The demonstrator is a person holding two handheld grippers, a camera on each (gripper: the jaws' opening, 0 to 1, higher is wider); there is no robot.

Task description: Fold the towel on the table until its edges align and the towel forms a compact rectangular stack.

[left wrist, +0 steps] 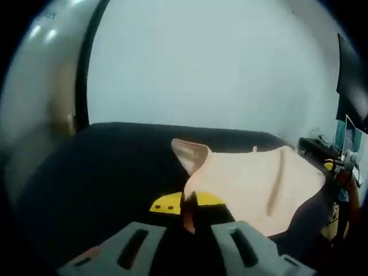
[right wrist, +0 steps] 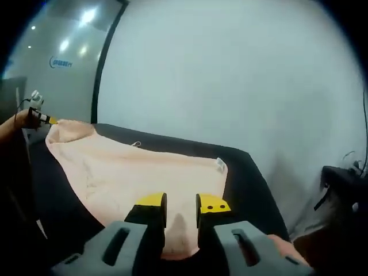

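A peach towel (left wrist: 259, 184) spreads over the black table (left wrist: 103, 172). My left gripper (left wrist: 188, 202), with yellow-tipped jaws, is shut on one of its corners, and a flap stands up just beyond. Across the cloth, at the towel's far right end, is my right gripper (left wrist: 340, 169). In the right gripper view the towel (right wrist: 144, 167) runs from between my right gripper (right wrist: 181, 204) jaws, which pinch its near edge, out to the far left corner held by the left gripper (right wrist: 39, 115). A small white label (right wrist: 220, 164) sits on the towel's right edge.
The table (right wrist: 253, 184) ends near a plain white wall behind. A glass panel with a dark frame (right wrist: 100, 69) stands at the left. Dark equipment and cables (right wrist: 345, 178) sit off the table's right end. A person's hand (right wrist: 23, 119) holds the left gripper.
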